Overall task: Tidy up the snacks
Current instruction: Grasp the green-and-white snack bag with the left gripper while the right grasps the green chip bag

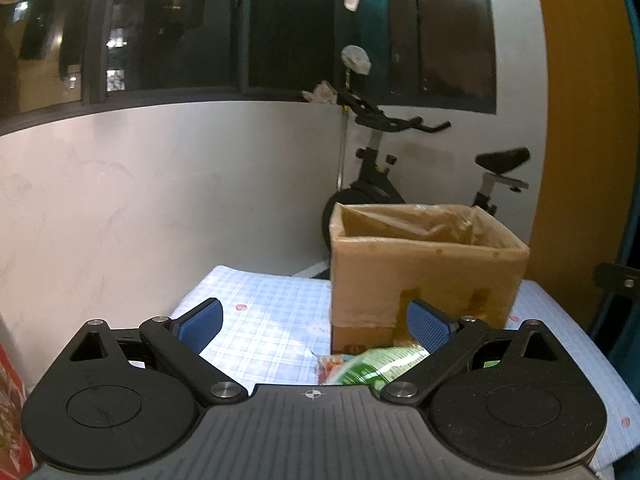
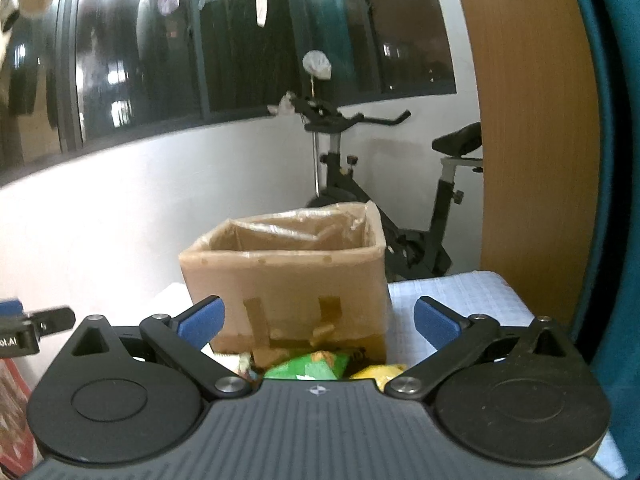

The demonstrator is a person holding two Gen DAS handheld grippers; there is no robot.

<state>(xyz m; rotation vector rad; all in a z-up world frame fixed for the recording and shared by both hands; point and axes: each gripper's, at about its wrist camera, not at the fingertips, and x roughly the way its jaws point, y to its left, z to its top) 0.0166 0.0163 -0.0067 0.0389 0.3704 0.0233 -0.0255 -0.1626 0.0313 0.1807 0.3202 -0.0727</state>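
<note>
An open cardboard box [image 1: 424,272] lined with clear plastic stands on a table with a blue checked cloth [image 1: 264,320]; it also shows in the right wrist view [image 2: 288,280]. My left gripper [image 1: 314,326] is open and empty, above a green snack bag [image 1: 376,364] that lies in front of the box. My right gripper [image 2: 318,324] is open and empty, in front of the box. Below it lie a green snack bag [image 2: 312,366] and a yellow snack bag [image 2: 380,372], partly hidden by the gripper body.
An exercise bike [image 1: 400,152] stands behind the table by the white wall and dark windows. A wooden panel [image 1: 580,120] rises at the right. A red bag [image 1: 10,408] shows at the left edge. The left gripper's tip [image 2: 24,320] appears at the right wrist view's left edge.
</note>
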